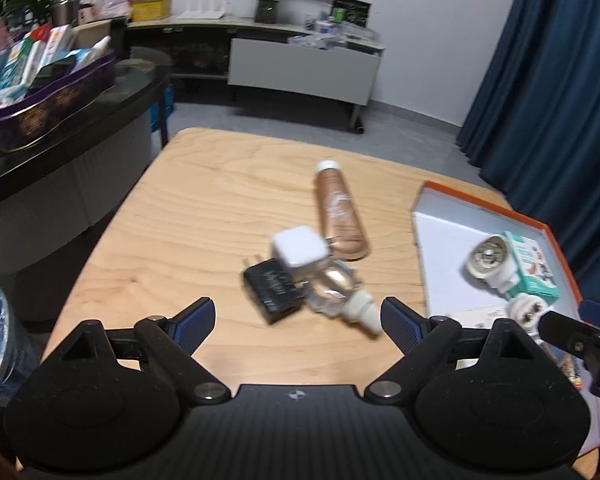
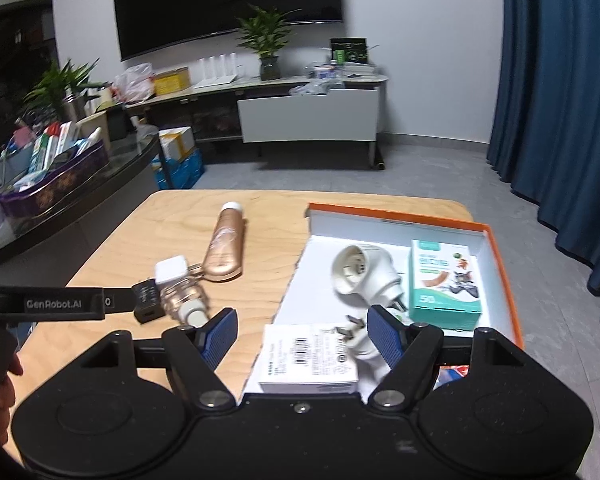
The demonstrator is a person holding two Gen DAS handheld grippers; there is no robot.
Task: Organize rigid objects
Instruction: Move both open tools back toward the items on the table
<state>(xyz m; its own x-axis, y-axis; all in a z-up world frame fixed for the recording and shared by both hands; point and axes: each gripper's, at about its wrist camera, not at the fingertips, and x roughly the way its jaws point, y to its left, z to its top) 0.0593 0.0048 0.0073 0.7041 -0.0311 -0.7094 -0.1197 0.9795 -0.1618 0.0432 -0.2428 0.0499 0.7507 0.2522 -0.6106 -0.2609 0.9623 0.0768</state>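
Left hand-held gripper (image 1: 296, 322) spread, empty, over bench (image 1: 188, 208); right hand-held gripper (image 2: 300, 330) spread above orange box (image 2: 500, 276). We judge black charger (image 1: 271, 290) next: straddle its body squarely, avoid clear bottle (image 1: 336, 286) touching it.

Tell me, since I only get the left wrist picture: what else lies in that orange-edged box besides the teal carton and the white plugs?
Observer: The right wrist view shows a white box with a barcode label lying at the near corner of the orange-edged box.
Operator: Is the right gripper holding anything?
Observer: No. The right gripper hangs over that near corner with its jaws open.
Operator: Any writing on the left gripper?
Observer: Yes. Seen from the side, the left gripper reads GenRobot.AI.
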